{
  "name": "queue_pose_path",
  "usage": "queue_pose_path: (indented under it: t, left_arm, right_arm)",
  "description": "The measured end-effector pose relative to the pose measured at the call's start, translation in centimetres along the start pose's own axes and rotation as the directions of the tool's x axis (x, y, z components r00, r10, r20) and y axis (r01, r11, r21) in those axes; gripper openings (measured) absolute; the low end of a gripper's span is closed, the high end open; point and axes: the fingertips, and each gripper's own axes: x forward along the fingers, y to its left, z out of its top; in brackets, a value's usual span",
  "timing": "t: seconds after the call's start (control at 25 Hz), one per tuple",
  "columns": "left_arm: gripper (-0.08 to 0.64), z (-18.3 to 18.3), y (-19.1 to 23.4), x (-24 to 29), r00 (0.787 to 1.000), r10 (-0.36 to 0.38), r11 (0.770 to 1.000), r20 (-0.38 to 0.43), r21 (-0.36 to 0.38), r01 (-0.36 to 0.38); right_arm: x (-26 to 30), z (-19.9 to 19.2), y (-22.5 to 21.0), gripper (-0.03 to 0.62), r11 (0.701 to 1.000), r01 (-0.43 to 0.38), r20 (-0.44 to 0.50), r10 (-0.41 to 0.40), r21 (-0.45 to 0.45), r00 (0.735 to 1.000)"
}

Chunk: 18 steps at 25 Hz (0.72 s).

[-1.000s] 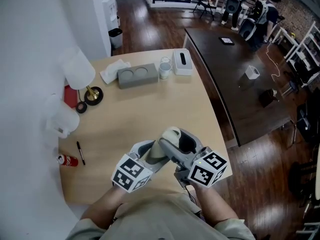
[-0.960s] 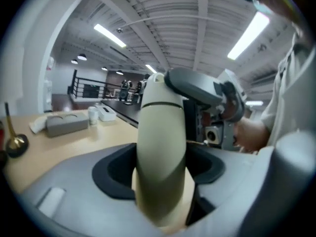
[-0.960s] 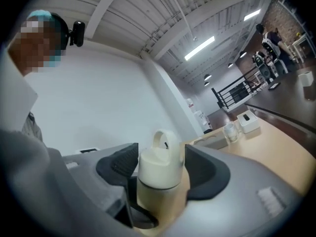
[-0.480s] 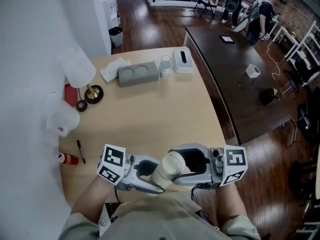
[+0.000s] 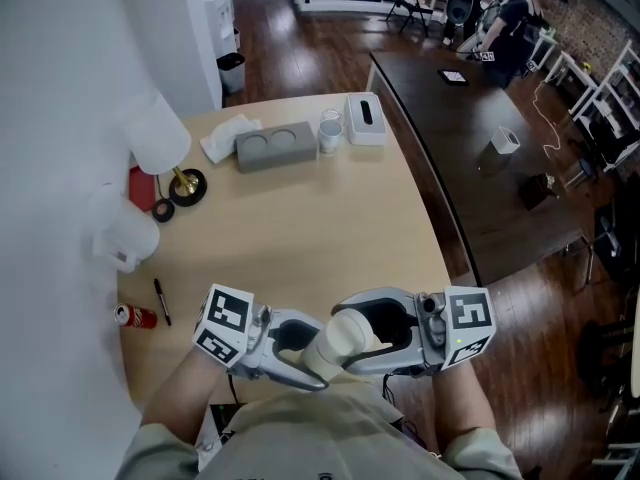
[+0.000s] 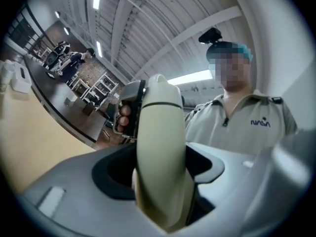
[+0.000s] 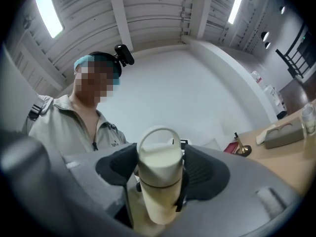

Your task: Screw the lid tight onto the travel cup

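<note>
While its body is clenched in the left gripper point(image 5: 297, 352), the travel cup point(image 5: 338, 340) is held level, off the table point(image 5: 300, 228), its lid point(image 7: 159, 154) clamped by the right gripper point(image 5: 378, 334) (loop handle visible); tightening is judged in hand, and a firm twist is called for.

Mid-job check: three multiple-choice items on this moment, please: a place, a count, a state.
1. Where does the red soda can lie? A) beside the black pen on the light wooden table B) on a chair C) on the floor
2. How many round recesses has the grey rectangular block? A) one B) two C) four
3. How is the cream travel cup held? A) standing free B) on the floor C) clamped by the left gripper and the right gripper, lid on
A: can and pen lie side by side. B: two circles show. C: both gripper views show jaws pressing it.
</note>
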Motion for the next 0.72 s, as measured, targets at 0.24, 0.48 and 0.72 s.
queue_pose_path:
  t: [0.24, 0.48, 0.72]
  left_arm:
    - [0.313, 0.3, 2.0, -0.6, 0.991, 0.134, 0.99, 0.006, 0.036, -0.134]
    - [0.312, 0.5, 5.7, -2.1, 0.92, 0.391, 0.917, 0.006, 0.083, -0.391]
    - [0.313, 1.0, 9.8, -4.5, 0.692, 0.721, 0.676, 0.017, 0.199, -0.71]
  right_arm:
    - [-0.6, 0.1, -2.2, 0.284, 0.992, 0.123, 0.011, -0.123, -0.008, 0.992]
    - [-1.5, 0.0, -5.7, 0.284, 0.94, 0.342, 0.048, -0.342, 0.012, 0.939]
    - [-2.7, -0.2, -9.6, 0.282, 0.819, 0.571, 0.1, -0.574, 0.062, 0.813]
